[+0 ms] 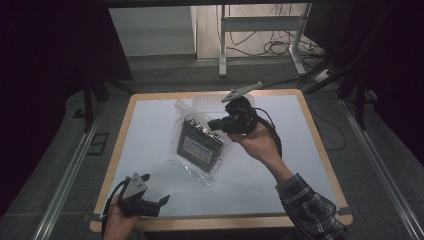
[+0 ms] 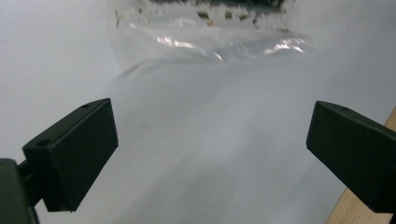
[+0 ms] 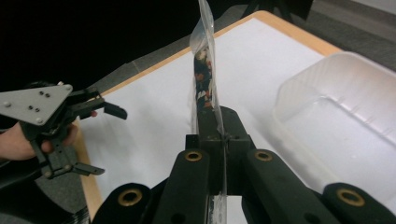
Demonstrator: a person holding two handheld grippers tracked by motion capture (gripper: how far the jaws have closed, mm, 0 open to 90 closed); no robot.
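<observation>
My right tool (image 1: 216,123) is clamped on the top edge of the clear bag (image 1: 199,145), which hangs tilted over the bench (image 1: 150,120). The film looks thin and slippery, and the dark pack inside seems heavy, so I think a grip near the seam is safest. My left tool (image 1: 155,190) waits with its jaws apart.

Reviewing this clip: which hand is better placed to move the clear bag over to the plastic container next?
Right, most likely. The right gripper is already shut on the clear bag, and the plastic container lies just beside it. The left gripper sits open near the table's front edge, apart from the bag.
</observation>
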